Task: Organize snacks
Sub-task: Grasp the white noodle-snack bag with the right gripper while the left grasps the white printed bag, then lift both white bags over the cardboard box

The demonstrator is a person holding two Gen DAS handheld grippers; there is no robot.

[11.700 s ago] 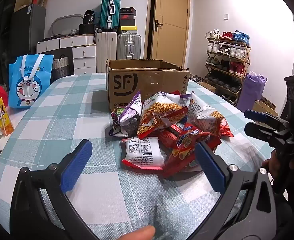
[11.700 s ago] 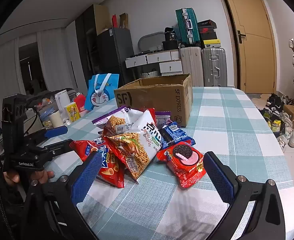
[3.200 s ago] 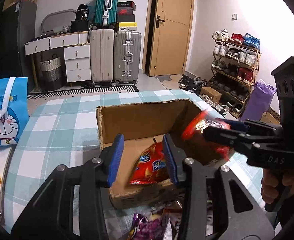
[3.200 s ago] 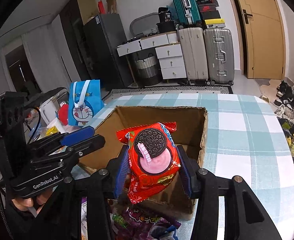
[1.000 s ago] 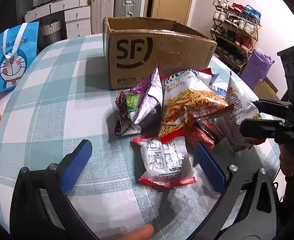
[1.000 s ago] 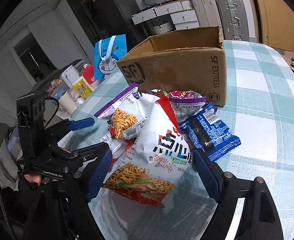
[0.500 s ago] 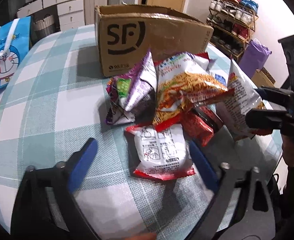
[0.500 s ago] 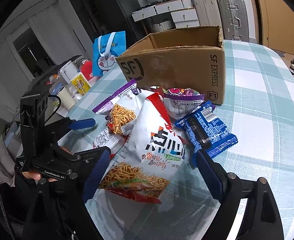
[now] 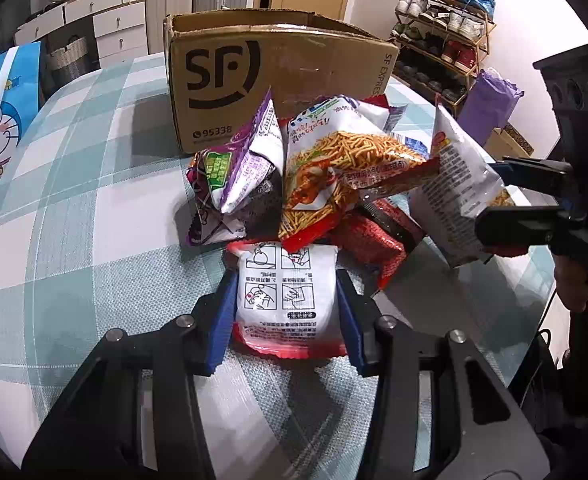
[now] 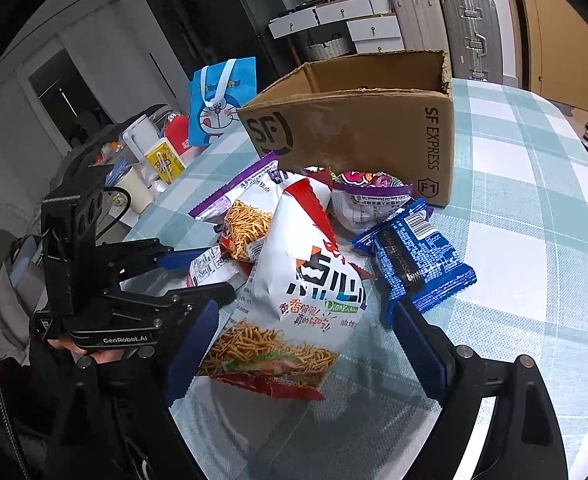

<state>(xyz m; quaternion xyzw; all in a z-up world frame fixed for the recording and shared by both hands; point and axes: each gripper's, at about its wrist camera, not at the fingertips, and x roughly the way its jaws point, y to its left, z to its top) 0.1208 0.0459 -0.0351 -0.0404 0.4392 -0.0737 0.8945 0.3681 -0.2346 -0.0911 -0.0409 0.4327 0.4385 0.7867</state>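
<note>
The white packet with a red edge (image 9: 288, 300) is found in the lower middle of the left wrist picture, flat on the checked tablecloth (image 9: 74, 240) at the near side of the snack pile. Half a second ago the blue pads (image 9: 222, 312) were seen well apart on both sides of it; the jaws have just been closing, and now the packet is pressed between the pads of the left gripper (image 9: 286, 312), so it is gripped but not yet lifted. By this, it is judged that one more snack is secured and can be carried next to the cardboard box (image 9: 278, 80), which stands open in the upper middle of the frame, just behind the pile. In the right wrist picture the large noodle snack bag (image 10: 294, 296) is seen in the middle, and the right gripper (image 10: 297, 344) is held around it with wide jaws; the pads seem not to press on it, so it is not grasped. A blue packet (image 10: 417, 264) lies just beside, at the right of centre. Both grippers are pointed obliquely down toward the table.
</note>
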